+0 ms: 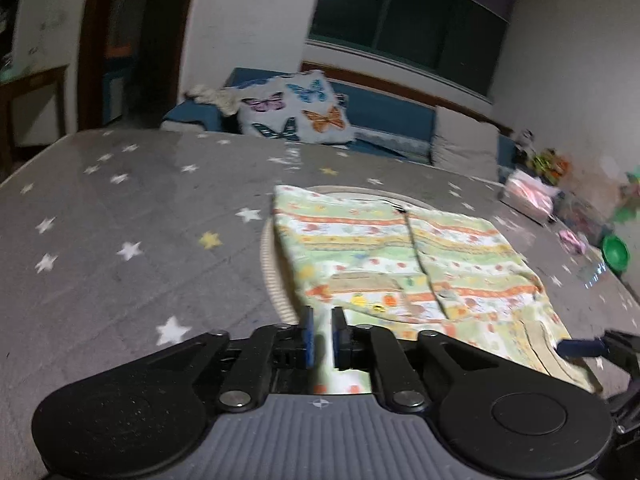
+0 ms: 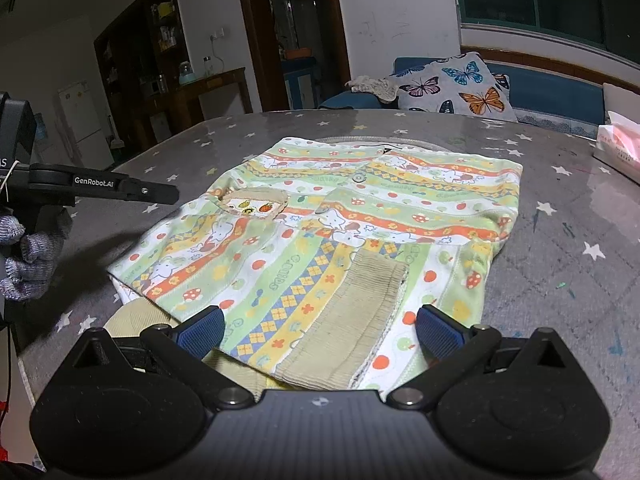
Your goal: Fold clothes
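Observation:
A child's patterned top (image 2: 340,208) in green, yellow and orange lies flat on the star-printed table (image 2: 560,240), its sleeve folded in so the beige ribbed cuff (image 2: 360,312) points toward me. My right gripper (image 2: 320,316) is open wide over the near hem, with the cuff between its fingers and nothing pinched. My left gripper (image 2: 172,194), held by a gloved hand (image 2: 28,256), hovers by the top's left edge. In the left wrist view the left gripper (image 1: 323,334) shows a narrow gap between its pads above the top (image 1: 380,248), gripping nothing.
A round woven mat (image 1: 268,264) lies under the top. A tissue box (image 2: 618,148) sits at the table's far right, with a green bowl (image 1: 616,254) and toys beyond. A butterfly cushion (image 1: 296,108) rests on the blue sofa behind the table.

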A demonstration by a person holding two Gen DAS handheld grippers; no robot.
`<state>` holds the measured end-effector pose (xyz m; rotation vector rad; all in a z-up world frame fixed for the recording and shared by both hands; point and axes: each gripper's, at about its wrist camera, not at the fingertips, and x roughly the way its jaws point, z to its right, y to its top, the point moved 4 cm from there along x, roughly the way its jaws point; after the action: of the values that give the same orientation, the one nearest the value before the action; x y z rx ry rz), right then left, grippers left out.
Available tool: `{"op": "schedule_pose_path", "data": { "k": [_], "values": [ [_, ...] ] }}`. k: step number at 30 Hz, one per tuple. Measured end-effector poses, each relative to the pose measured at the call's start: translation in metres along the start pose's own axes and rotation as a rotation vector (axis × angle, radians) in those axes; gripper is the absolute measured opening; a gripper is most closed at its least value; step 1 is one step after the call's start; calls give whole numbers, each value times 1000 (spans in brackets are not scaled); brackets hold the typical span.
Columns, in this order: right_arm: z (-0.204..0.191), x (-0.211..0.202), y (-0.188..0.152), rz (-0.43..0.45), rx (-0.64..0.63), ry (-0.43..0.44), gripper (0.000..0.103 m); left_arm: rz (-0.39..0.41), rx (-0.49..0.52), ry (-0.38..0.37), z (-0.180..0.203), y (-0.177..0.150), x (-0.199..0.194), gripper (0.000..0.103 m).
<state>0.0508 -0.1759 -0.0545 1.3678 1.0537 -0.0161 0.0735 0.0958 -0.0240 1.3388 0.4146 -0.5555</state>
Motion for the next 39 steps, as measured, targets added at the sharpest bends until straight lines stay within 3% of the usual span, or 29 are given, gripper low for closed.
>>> {"op": "schedule_pose_path", "data": {
  "k": [1, 3, 5, 6, 7, 13, 16, 20, 23, 27, 31, 34, 39],
  "values": [
    [-1, 0, 0, 0, 0, -1, 103, -11, 13, 5, 3, 0, 5, 32],
    [-1, -1, -1, -1, -1, 0, 103, -25, 23, 21, 5, -1, 12, 36],
    [-1, -2, -1, -2, -3, 2, 103, -36, 13, 24, 4, -2, 19, 33],
    [-1, -2, -1, -2, -4, 2, 103, -37, 8, 17, 3, -3, 20, 12],
    [-1, -2, -1, -2, -5, 2, 103, -35, 8, 10, 3, -3, 21, 5],
    [-1, -3, -3, -2, -14, 1, 103, 45, -20, 26, -2, -1, 4, 2],
    [-1, -3, -3, -1, -24, 0, 103, 16, -50, 50, -9, -7, 10, 2],
    [-1, -3, -3, -2, -29, -1, 103, -17, -135, 26, -23, -10, 14, 3],
    [-1, -3, -3, -4, -25, -2, 103, 4, -81, 49, -17, -5, 7, 3],
    [1, -6, 2, 5, 14, 10, 103, 43, -11, 11, -3, 4, -2, 3],
    [-1, -13, 10, 37, 26, 26, 103, -2, 70, -23, 10, 2, 12, 4],
    [0, -12, 17, 43, 36, 29, 103, -43, 100, 1, 10, -4, 26, 4],
    [12, 3, 25, 1, 89, 7, 83, -33, 99, 6, 9, -6, 24, 5]
  ]
}}
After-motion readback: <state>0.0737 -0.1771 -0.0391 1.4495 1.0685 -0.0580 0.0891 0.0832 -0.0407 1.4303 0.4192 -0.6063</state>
